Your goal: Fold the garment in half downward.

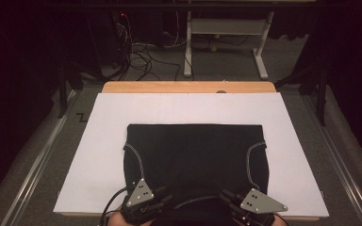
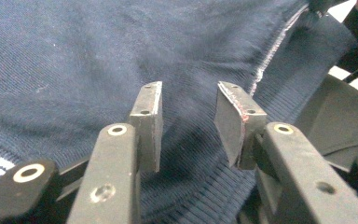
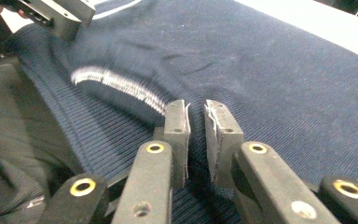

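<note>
A dark navy knitted garment [image 1: 195,150] lies flat on a white board [image 1: 103,141], its white-stitched neckline [image 1: 198,200] at the near edge. My left gripper [image 1: 166,194] hovers over the left of that neckline. In its own view, the left gripper [image 2: 189,100] is open over the knit [image 2: 98,56], with nothing between the pads. My right gripper [image 1: 225,195] is at the right of the neckline. Up close, the right gripper [image 3: 196,112] has its jaws a narrow gap apart just above the ribbed collar [image 3: 116,84], holding nothing.
The board rests on a wooden table [image 1: 188,87]. Beyond it are a white-legged desk [image 1: 226,28] and loose cables [image 1: 141,56] on the carpet. Metal rails [image 1: 33,169] run along the left side. Bare board lies on both sides of the garment.
</note>
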{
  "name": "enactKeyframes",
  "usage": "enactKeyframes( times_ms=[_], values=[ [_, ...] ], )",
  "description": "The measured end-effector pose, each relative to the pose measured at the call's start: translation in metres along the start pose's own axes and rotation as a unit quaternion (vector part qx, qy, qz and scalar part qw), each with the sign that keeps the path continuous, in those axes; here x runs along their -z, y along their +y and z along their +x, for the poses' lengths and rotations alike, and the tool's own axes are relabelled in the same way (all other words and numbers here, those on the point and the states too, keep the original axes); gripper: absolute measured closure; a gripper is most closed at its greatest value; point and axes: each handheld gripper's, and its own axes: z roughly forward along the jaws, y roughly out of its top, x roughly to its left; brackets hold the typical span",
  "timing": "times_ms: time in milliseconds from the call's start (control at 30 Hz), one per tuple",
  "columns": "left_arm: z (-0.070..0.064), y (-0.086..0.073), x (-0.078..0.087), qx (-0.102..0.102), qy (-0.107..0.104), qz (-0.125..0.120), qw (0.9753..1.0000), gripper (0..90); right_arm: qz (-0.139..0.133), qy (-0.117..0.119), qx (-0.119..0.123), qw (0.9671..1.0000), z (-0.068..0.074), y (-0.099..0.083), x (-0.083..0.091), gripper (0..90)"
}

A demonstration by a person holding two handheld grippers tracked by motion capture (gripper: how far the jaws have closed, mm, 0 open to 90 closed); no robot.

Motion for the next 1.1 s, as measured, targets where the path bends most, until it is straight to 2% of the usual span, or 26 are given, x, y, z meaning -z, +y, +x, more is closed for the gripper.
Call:
enactKeyframes(
  times_ms=[200, 333, 367, 600, 633, 867, 933, 1100],
  values=[
    [0.006, -0.001, 0.001, 0.002, 0.011, -0.005, 0.9999, 58.6, -0.010, 0.001, -0.003, 0.9999, 0.000, 0.001, 0.001, 64.8],
    [0.012, -0.002, 0.001, 0.010, 0.018, -0.010, 0.9997, 58.4, -0.016, -0.006, -0.010, 0.9998, -0.002, 0.002, 0.002, 60.3],
    [0.013, -0.002, 0.001, 0.009, 0.022, -0.011, 0.9996, 54.8, -0.017, -0.008, -0.011, 0.9998, -0.002, 0.002, 0.002, 58.9],
    [0.027, -0.002, 0.003, 0.020, 0.040, -0.031, 0.9985, 49.3, -0.027, -0.031, -0.020, 0.9990, -0.008, 0.002, 0.000, 47.6],
    [0.029, -0.003, 0.003, 0.020, 0.045, -0.032, 0.9983, 46.2, -0.029, -0.033, -0.024, 0.9988, -0.010, 0.001, 0.000, 45.5],
    [0.044, -0.004, 0.005, 0.031, 0.057, -0.049, 0.9967, 40.6, -0.045, -0.048, -0.064, 0.9957, -0.026, -0.002, -0.002, 34.0],
    [0.049, -0.004, 0.007, 0.033, 0.068, -0.055, 0.9956, 34.5, -0.052, -0.052, -0.078, 0.9942, -0.032, -0.003, -0.002, 30.7],
    [0.064, -0.005, 0.015, 0.041, 0.077, -0.071, 0.9937, 30.6, -0.066, -0.075, -0.098, 0.9901, -0.044, -0.006, 0.002, 21.5]
  ],
)
